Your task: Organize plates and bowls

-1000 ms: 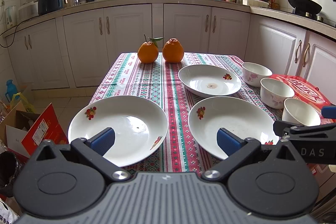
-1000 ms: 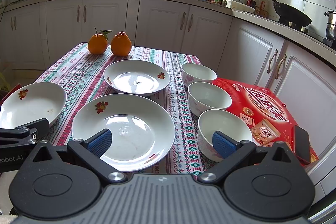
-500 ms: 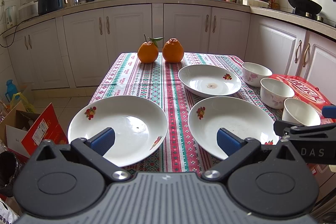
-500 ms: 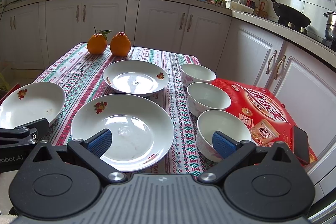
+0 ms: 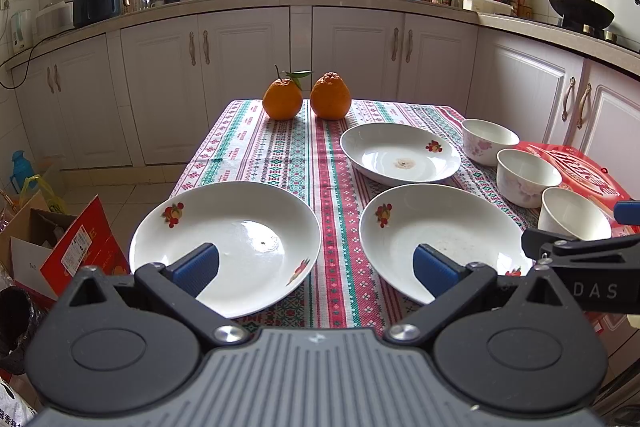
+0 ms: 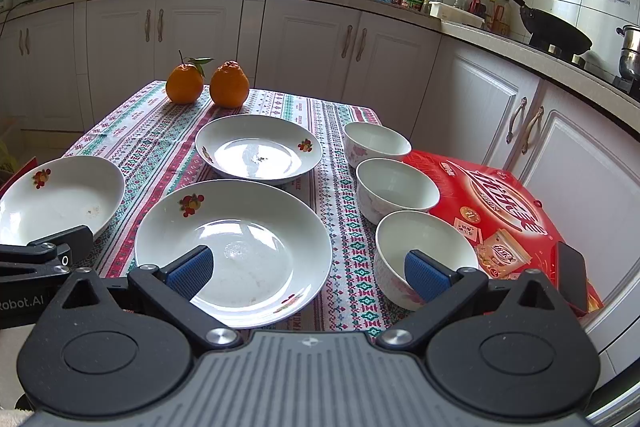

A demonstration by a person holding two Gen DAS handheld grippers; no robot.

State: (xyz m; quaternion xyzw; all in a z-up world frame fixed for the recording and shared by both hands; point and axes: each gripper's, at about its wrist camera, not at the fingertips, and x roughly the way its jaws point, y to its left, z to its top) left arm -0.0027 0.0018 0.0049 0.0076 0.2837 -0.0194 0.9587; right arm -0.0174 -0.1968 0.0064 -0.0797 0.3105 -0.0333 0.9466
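Observation:
Three white plates with fruit prints lie on the patterned tablecloth: a near left plate [image 5: 240, 227] [image 6: 52, 195], a near middle plate [image 5: 440, 227] [image 6: 256, 227] and a far plate [image 5: 400, 155] [image 6: 260, 151]. Three white bowls stand in a row at the right: far [image 5: 488, 141] [image 6: 376, 143], middle [image 5: 528, 175] [image 6: 396, 187], near [image 5: 572, 213] [image 6: 416, 243]. My left gripper [image 5: 316, 267] is open and empty, above the table's near edge between the two near plates. My right gripper [image 6: 308, 267] is open and empty, between the middle plate and the near bowl.
Two oranges [image 5: 306, 99] [image 6: 206, 85] sit at the table's far end. A red box [image 6: 500, 211] with a black phone [image 6: 572, 275] lies right of the bowls. White cabinets [image 5: 360, 47] stand behind. Cardboard boxes [image 5: 60, 243] stand on the floor at left.
The right gripper's view has shifted very slightly. Nothing on the table has moved and both grippers stay open.

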